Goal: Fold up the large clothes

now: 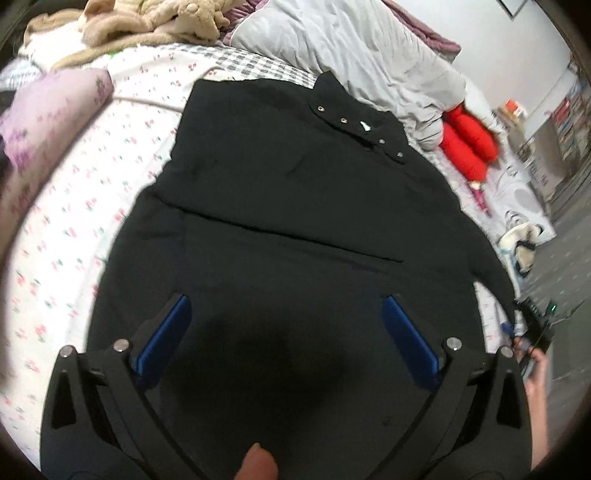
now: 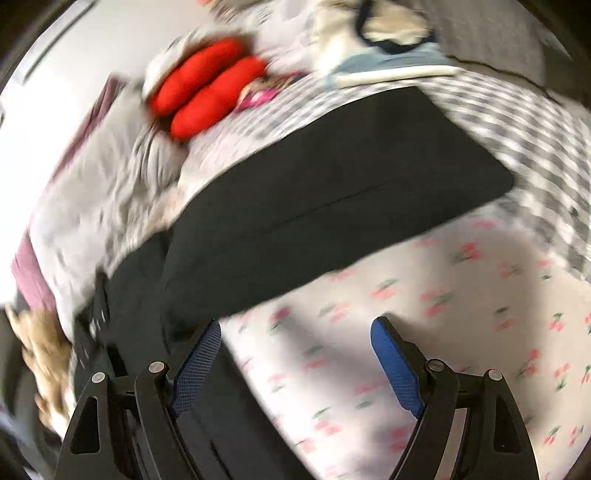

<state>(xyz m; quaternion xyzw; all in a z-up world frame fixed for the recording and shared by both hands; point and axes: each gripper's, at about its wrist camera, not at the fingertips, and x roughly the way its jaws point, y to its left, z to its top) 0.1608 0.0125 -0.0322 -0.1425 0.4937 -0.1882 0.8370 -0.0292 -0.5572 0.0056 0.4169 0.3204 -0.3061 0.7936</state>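
Observation:
A large black jacket (image 1: 295,192) lies spread on the bed, its collar with metal snaps (image 1: 360,127) at the far end. My left gripper (image 1: 286,306) hovers over the jacket's near part, its blue pads wide apart and nothing between them. In the blurred right wrist view the same black jacket (image 2: 332,206) lies across the bed. My right gripper (image 2: 295,332) stands open above the flowered sheet (image 2: 424,332), beside the jacket's edge, gripping nothing. The left pad (image 2: 199,365) overlaps the dark cloth in the picture.
A grey quilt (image 1: 351,48) and a beige fleece heap (image 1: 147,26) lie at the bed's far end. A red padded item (image 1: 467,144) rests to the right, a lilac pillow (image 1: 48,122) to the left. A hand (image 1: 535,373) shows at the right edge.

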